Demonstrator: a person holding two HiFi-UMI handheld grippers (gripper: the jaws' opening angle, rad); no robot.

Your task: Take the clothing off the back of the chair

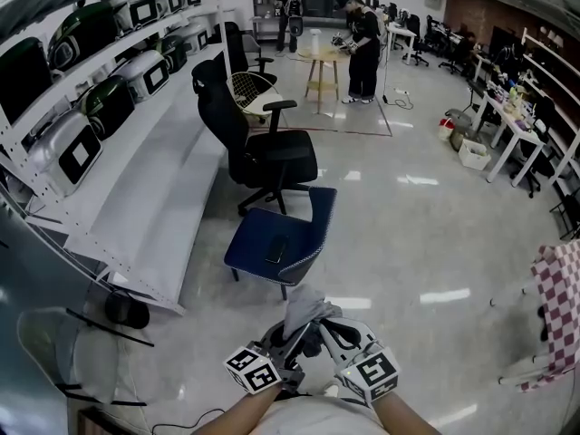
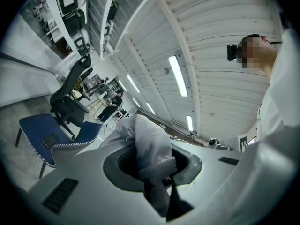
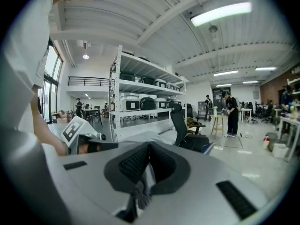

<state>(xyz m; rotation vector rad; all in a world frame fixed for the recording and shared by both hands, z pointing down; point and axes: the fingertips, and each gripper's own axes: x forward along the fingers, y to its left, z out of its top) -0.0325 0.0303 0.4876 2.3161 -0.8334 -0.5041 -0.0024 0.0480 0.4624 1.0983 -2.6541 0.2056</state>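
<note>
The pale grey fabric garment (image 2: 147,139), clenched in the left gripper (image 2: 157,165) but only thinly pinched in the right gripper (image 3: 149,161), could be dropped if that fold is tugged loose.

Open-plan office-cum-lab floor. White metal shelving rack (image 1: 154,198) runs down the left, loaded with rows of boxy appliances (image 1: 68,152). Polished pale floor (image 1: 408,234), ceiling strip lights (image 3: 220,13). Black office chair (image 1: 263,157) and blue chair (image 1: 281,234) stand in the aisle. Cluttered desks (image 1: 507,130) line the right side, with people (image 1: 364,43) standing at work at the far end.
</note>
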